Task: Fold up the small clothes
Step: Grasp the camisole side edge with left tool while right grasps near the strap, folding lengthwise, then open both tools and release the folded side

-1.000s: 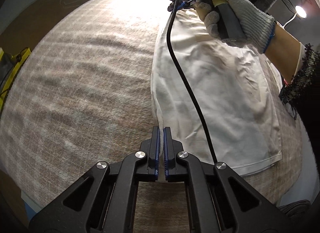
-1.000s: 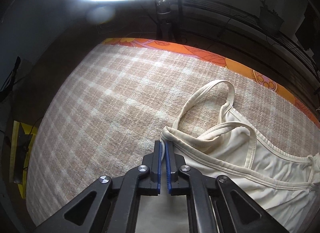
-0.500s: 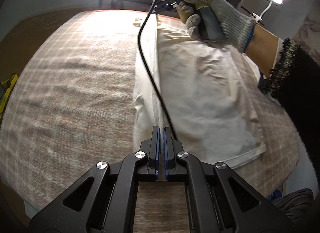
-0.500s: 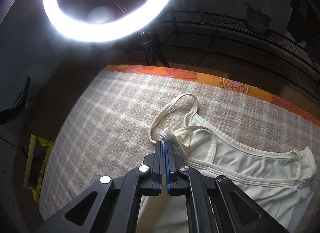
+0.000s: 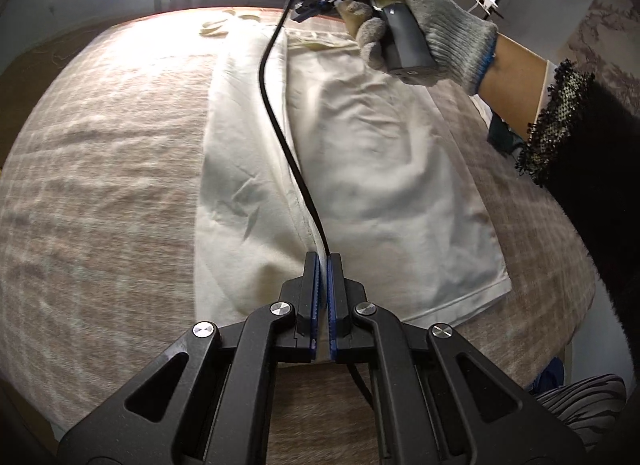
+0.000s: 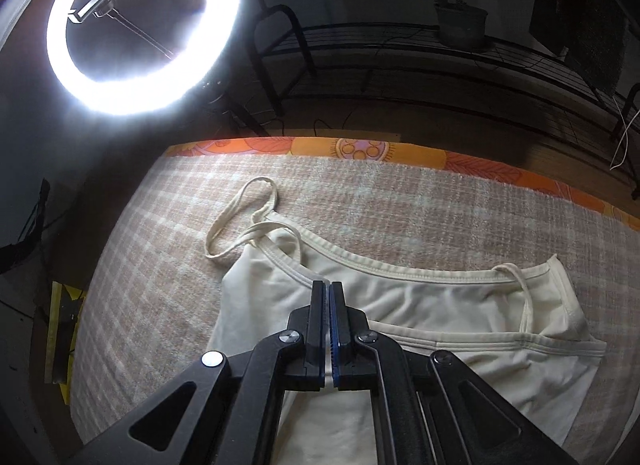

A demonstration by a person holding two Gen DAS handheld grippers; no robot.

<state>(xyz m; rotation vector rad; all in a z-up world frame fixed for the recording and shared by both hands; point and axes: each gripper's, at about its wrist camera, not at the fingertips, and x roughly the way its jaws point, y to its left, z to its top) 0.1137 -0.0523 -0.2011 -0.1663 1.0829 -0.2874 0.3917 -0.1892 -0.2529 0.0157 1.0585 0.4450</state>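
A cream camisole (image 5: 372,169) lies on a beige checked blanket (image 5: 100,169), its left side folded over toward the middle. My left gripper (image 5: 322,261) is shut on the folded edge near the hem. My right gripper (image 6: 328,289) is shut on the folded edge of the same camisole (image 6: 440,305) near the neckline; its thin straps (image 6: 240,217) lie loose on the blanket. The right gripper, held by a gloved hand (image 5: 416,17), also shows at the top of the left wrist view.
A black cable (image 5: 280,125) runs across the camisole from the right gripper. A bright ring light (image 6: 136,29) stands beyond the far edge. An orange patterned border (image 6: 360,149) edges the blanket. A dark metal rack (image 6: 400,57) stands behind.
Both grippers have carried the camisole's left edge rightward over the garment, so a fold has formed. The straps have fallen back onto the blanket.
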